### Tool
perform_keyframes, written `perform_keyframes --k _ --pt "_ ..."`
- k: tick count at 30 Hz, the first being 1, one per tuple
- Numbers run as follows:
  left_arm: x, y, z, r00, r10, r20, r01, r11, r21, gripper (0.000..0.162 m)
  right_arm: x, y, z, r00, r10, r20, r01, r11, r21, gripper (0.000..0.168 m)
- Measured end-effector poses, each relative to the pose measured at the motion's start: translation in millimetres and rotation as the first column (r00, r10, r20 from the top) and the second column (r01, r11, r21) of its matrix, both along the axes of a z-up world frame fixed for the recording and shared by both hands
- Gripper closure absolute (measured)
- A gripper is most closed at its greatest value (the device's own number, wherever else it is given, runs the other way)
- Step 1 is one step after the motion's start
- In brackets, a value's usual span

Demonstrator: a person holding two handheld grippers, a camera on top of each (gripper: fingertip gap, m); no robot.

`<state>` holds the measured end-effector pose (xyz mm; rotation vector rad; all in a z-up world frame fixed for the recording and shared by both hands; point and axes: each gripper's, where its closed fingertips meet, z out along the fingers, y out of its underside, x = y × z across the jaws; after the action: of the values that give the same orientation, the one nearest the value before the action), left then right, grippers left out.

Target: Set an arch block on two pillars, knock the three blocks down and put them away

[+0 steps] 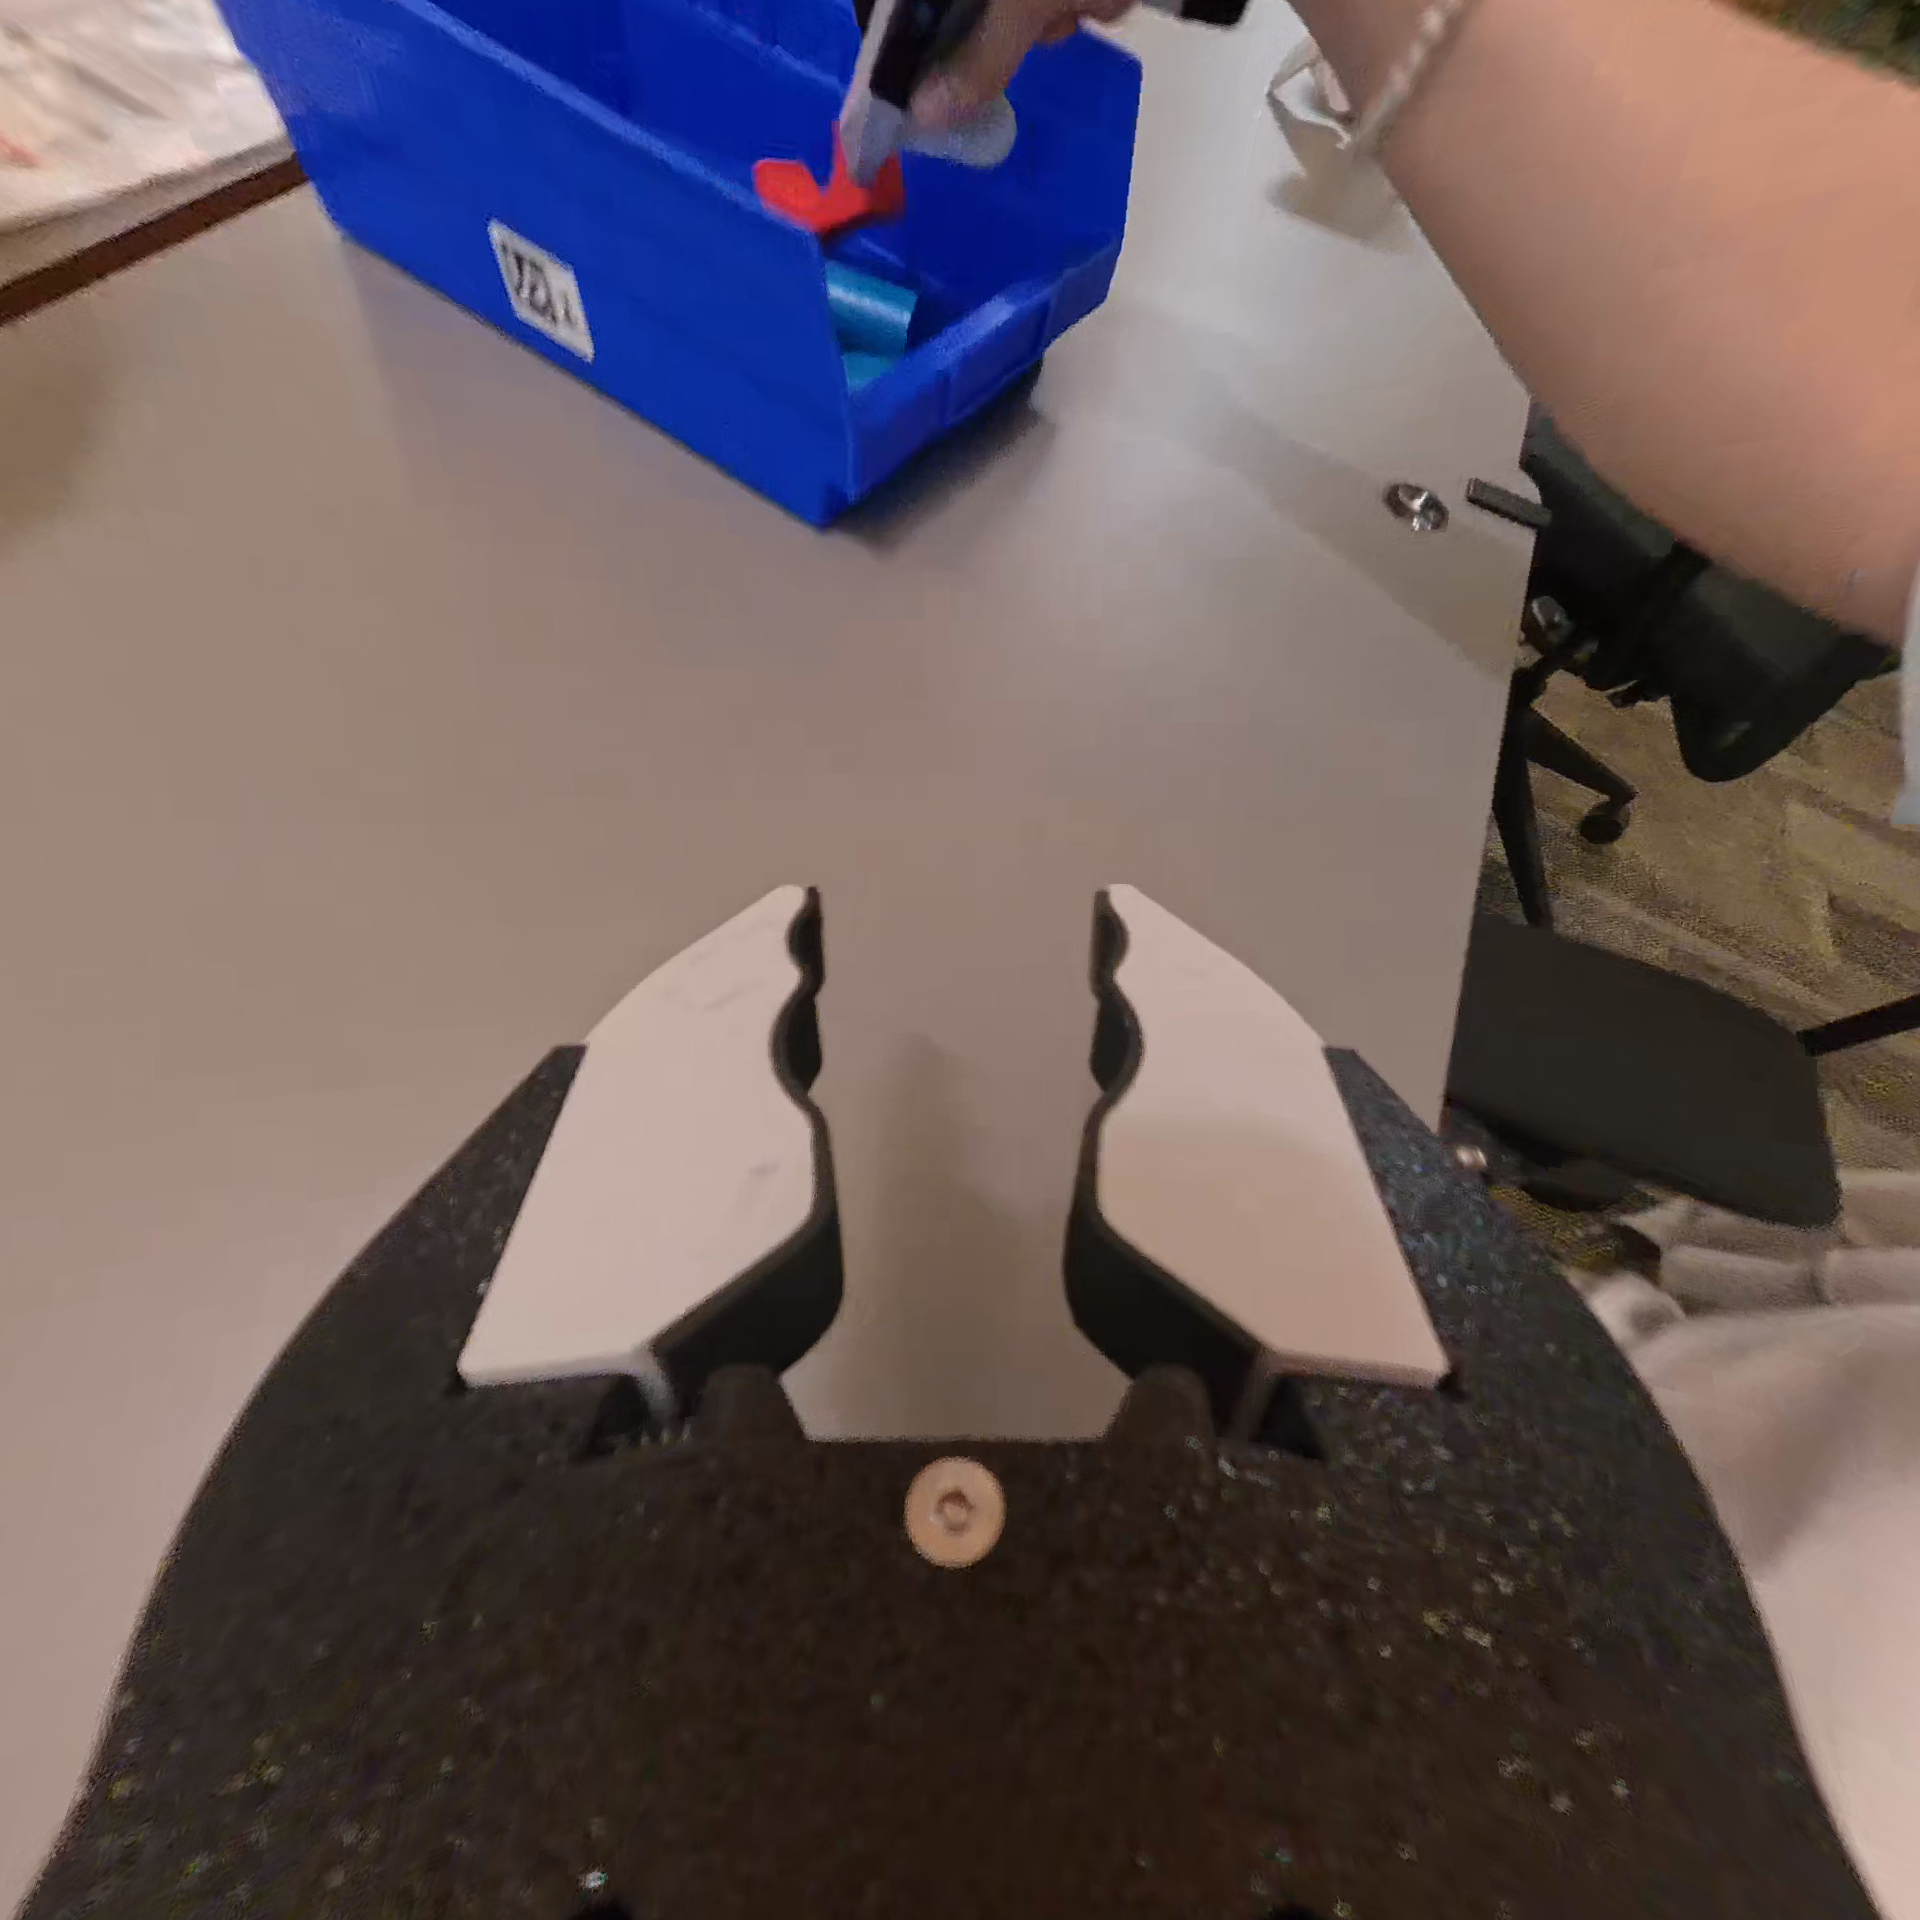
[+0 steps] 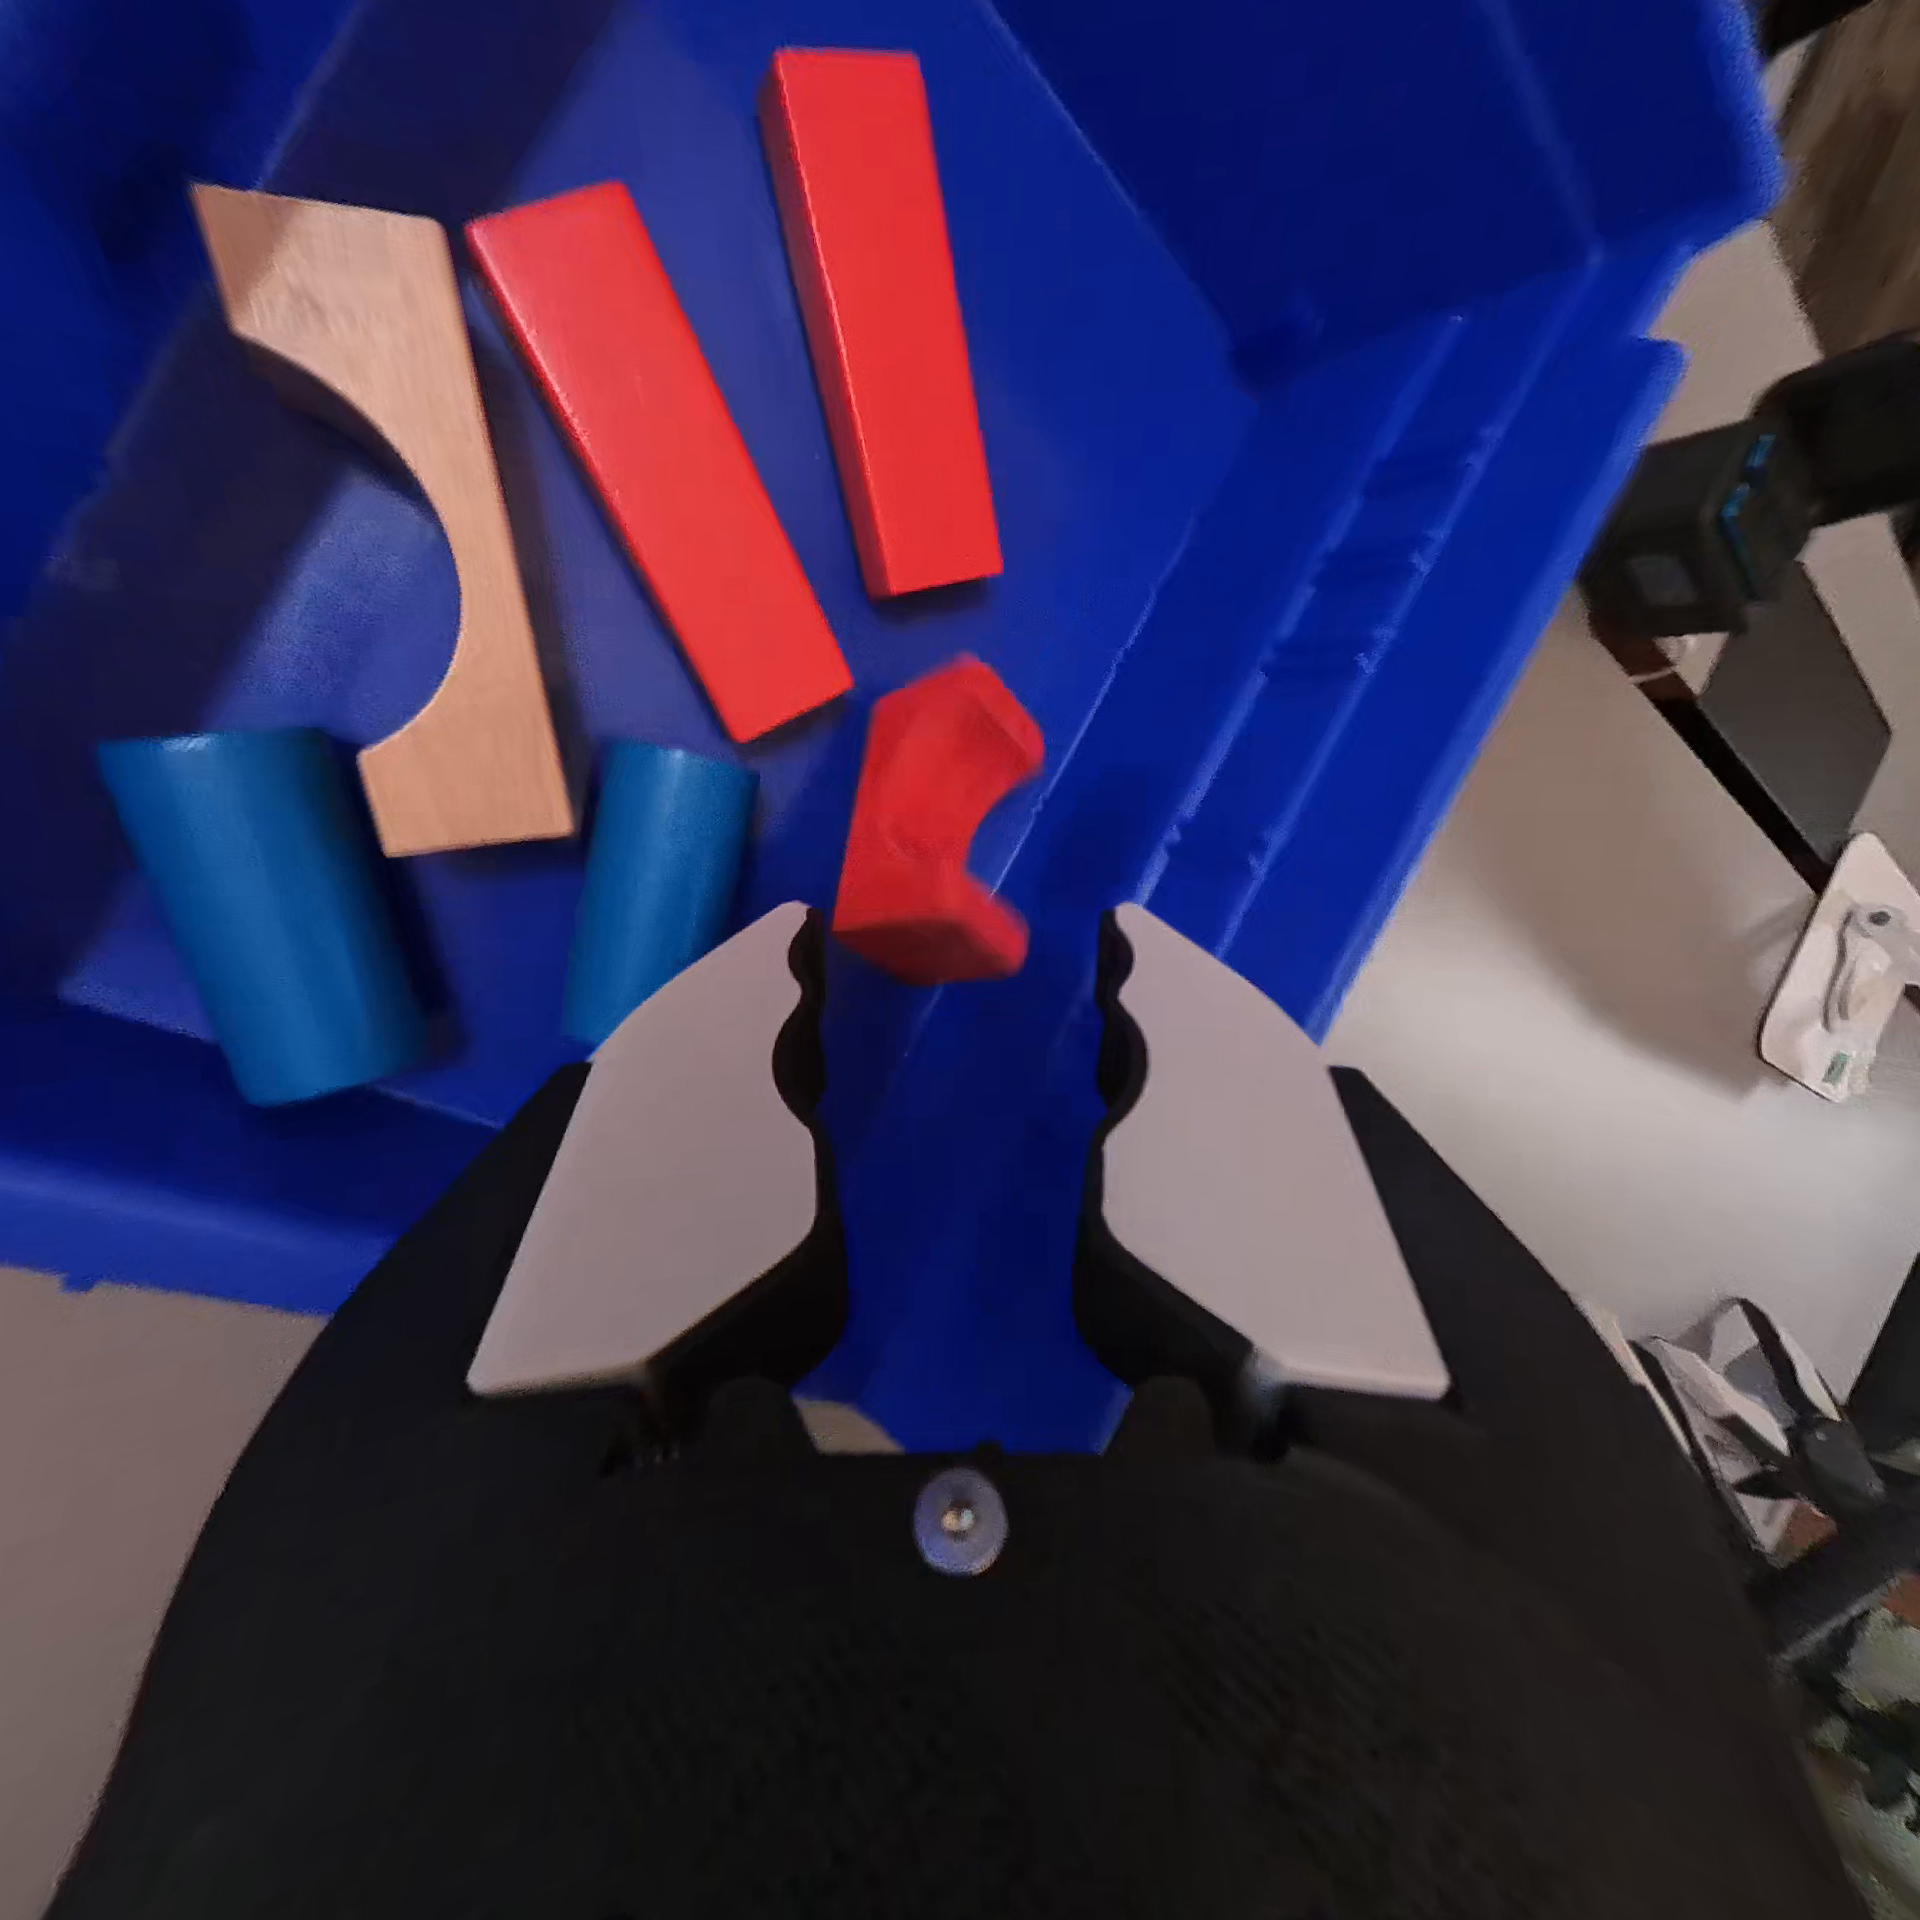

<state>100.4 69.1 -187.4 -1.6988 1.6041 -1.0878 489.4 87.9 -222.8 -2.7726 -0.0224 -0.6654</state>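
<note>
My left gripper point(image 1: 956, 904) is open and empty, held over the bare grey table point(image 1: 520, 727). A blue plastic bin point(image 1: 623, 208) stands farther off. My right gripper point(image 2: 961, 920) is open above that bin point(image 2: 1351, 520); it also shows in the left wrist view point(image 1: 914, 140). A small red arch block point(image 2: 930, 821), blurred, sits just beyond its fingertips, not between them; it also shows at the bin's rim point(image 1: 826, 192). In the bin lie two long red blocks point(image 2: 665, 457) point(image 2: 883, 332), a wooden arch block point(image 2: 436, 520) and two blue cylinders point(image 2: 260, 904) point(image 2: 660, 883).
A person's forearm point(image 1: 1662, 312) reaches in from the right. A black office chair point(image 1: 1662, 675) stands past the table's right edge, near a metal fitting point(image 1: 1415, 506). Papers point(image 1: 104, 104) lie at the far left. A black device point(image 2: 1714, 499) and a white object point(image 2: 1839, 956) are right of the bin. About 40 cm separates my left fingertips from my right. The right tips stand about 35 cm off the black device point(image 2: 1714, 499).
</note>
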Motion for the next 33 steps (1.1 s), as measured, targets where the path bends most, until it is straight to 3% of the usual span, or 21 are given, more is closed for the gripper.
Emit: perform_keyframes --k 3,6,9,12,16,18,21,26,30,33 --pt "53.9 6.5 16.3 1.0 -0.011 0.009 0.011 0.999 0.052 0.096 -29.8 -16.9 21.9 0.998 0.025 -0.064 -0.012 0.979 0.204 0.117" --pt "110.7 17.8 40.1 0.996 0.036 0.08 -0.044 0.994 0.099 0.088 -68.3 -46.6 41.7 0.985 0.081 -0.155 -0.018 0.928 0.373 0.112" --pt "172.6 38.6 45.4 0.982 0.146 0.118 -0.157 0.983 0.092 0.073 -97.6 -81.4 55.7 0.979 0.108 -0.175 -0.007 0.868 0.497 0.109" --pt "220.3 64.0 24.1 0.964 0.265 0.034 -0.267 0.95 0.164 0.064 -122.9 -111.4 59.0 0.972 0.123 -0.202 0.017 0.818 0.575 0.107" --pt "252.1 65.2 -25.5 0.938 0.273 -0.213 -0.236 0.954 0.183 0.051 -148.1 -142.5 53.6 0.969 0.131 -0.21 0.019 0.808 0.589 0.106" --pt "258.9 71.3 -44.7 0.911 0.295 -0.289 -0.236 0.946 0.223 0.058 -157.1 -153.5 54.0 0.972 0.139 -0.189 -0.001 0.809 0.588 0.106" --pt "265.3 71.4 -56.9 0.916 0.265 -0.302 -0.208 0.956 0.207 0.112 -168.4 -161.1 56.9 0.972 0.157 -0.173 -0.023 0.799 0.601 0.106" --pt "235.6 103.2 -53.4 0.901 0.336 -0.275 -0.269 0.929 0.255 0.155 -184.2 -158.0 69.7 0.969 0.193 -0.154 -0.056 0.78 0.623 0.106" --pt "179.6 113.1 -53.3 0.927 0.261 -0.271 -0.217 0.959 0.182 0.156 -203.4 -133.2 88.4 0.96 0.247 -0.13 -0.108 0.758 0.644 0.107" --pt "117.9 116.9 -53.2 0.934 0.257 -0.247 -0.224 0.962 0.154 0.157 -231.7 -94.2 109.2 0.94 0.328 -0.095 -0.181 0.715 0.675 0.107"
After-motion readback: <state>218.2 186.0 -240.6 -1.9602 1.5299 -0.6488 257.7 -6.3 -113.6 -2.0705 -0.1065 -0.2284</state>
